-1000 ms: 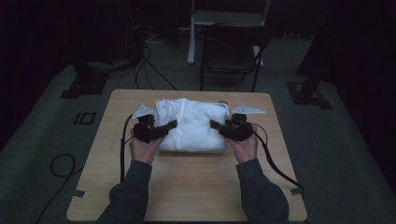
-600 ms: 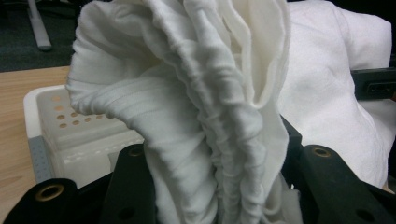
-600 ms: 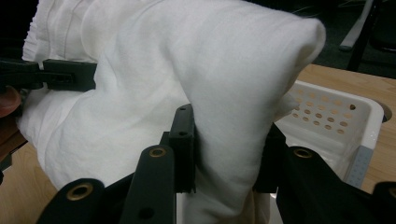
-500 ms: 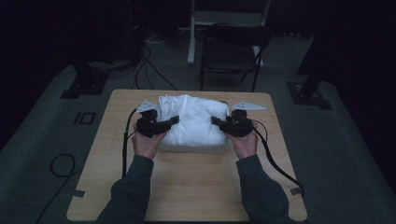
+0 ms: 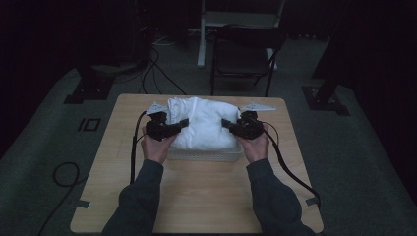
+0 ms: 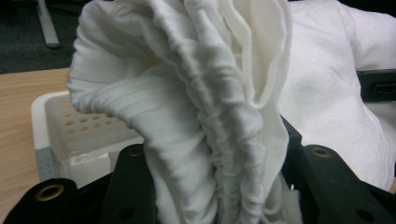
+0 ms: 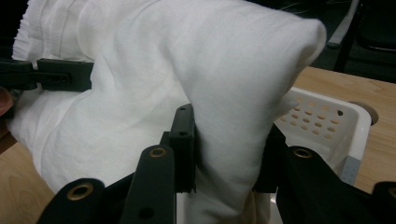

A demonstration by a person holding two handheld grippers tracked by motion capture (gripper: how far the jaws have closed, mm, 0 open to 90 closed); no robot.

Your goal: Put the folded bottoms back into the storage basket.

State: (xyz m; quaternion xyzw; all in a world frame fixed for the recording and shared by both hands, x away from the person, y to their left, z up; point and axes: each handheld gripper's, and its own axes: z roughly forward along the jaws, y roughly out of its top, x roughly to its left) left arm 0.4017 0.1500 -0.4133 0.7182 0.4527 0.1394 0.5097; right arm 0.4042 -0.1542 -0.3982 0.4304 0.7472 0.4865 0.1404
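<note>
Left gripper (image 5: pixel 183 123) clamps a bunched fold of the white cloth (image 5: pixel 204 123); right gripper (image 5: pixel 227 123) pinches its opposite side; cloth heaped over the perforated white basket (image 5: pixel 206 155), mid-table (image 5: pixel 196 196); bare wood lies toward the near edge.

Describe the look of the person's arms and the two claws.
Dark grey long sleeves cover both forearms. Each claw, left and right, is black, with a grey three-cornered plate on top and a black cable trailing behind. Brass-ringed holes dot the black jaws.
</note>
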